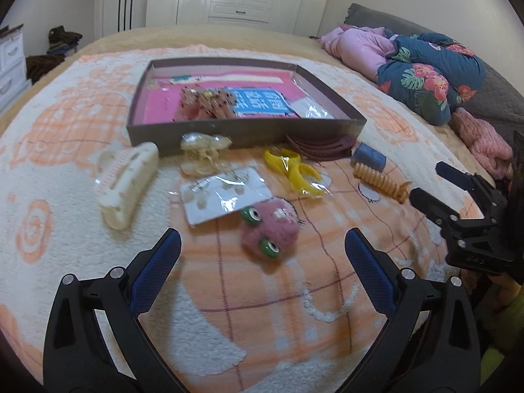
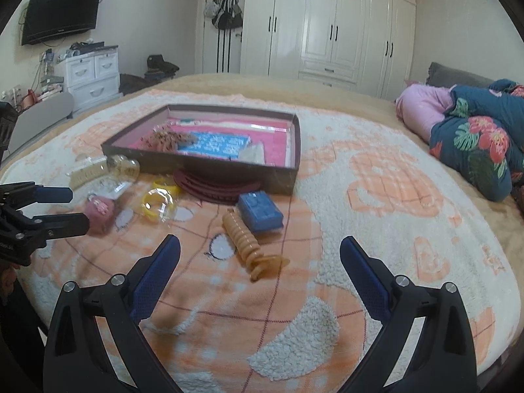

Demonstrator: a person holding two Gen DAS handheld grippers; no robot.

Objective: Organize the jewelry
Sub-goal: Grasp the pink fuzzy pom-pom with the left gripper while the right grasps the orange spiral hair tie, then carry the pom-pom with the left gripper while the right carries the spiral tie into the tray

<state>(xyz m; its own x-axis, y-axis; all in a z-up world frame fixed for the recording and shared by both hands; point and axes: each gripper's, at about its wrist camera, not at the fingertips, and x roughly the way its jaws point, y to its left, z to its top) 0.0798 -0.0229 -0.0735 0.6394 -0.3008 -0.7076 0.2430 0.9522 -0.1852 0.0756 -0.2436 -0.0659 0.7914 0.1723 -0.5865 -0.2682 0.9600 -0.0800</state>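
Both claws hang spread wide over the bed, gripping nothing.

From the left wrist, the left gripper has its blue pads far apart, with the pink fuzzy clip lying on the blanket between and just beyond its tips, not touching them. A carded set of earrings in plastic overlaps the clip's far edge. Farther off lie a cream claw clip, a clear clip, a bagged yellow clip, an amber spiral clip and a blue block. Dark red combs are partly tucked under the shallow tray, whose contents blur together (beaded pieces and a blue card, hard to read). At the right edge the right gripper is cut off.

From the right wrist, the right gripper is equally wide, the spiral clip just beyond its tips. Left, the other claw is cropped. A wardrobe, television and folded bedding surround the bed.
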